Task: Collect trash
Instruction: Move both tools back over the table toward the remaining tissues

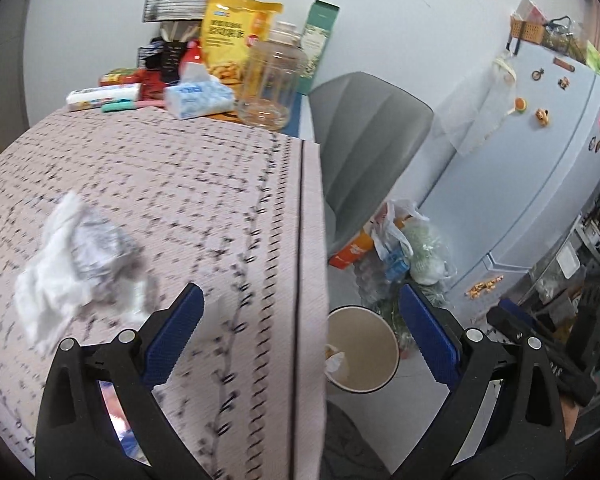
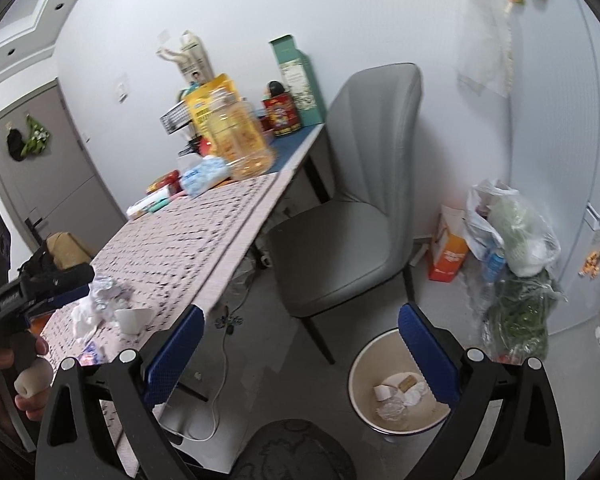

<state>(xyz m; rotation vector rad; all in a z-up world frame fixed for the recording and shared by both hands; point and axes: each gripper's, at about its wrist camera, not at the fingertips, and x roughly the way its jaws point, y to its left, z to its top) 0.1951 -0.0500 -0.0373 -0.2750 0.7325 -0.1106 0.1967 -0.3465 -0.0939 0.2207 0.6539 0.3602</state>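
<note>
A crumpled white tissue with a grey wrapper (image 1: pixel 76 260) lies on the patterned tablecloth (image 1: pixel 188 184), left of my left gripper (image 1: pixel 300 332), which is open and empty over the table's right edge. The same trash pile (image 2: pixel 100 304) shows in the right wrist view beside a small white paper cup (image 2: pixel 134 319). A round waste bin (image 2: pixel 396 392) stands on the floor holding several scraps; it also shows in the left wrist view (image 1: pixel 364 356). My right gripper (image 2: pixel 300 352) is open and empty, above the floor just left of the bin.
A grey chair (image 2: pixel 348 224) stands by the table. The table's far end holds a clear jar (image 1: pixel 270 80), tissue pack (image 1: pixel 198 98) and yellow snack bag (image 1: pixel 230 36). Plastic bags (image 2: pixel 512 240) and an orange box (image 2: pixel 448 252) sit by the fridge (image 1: pixel 540 168).
</note>
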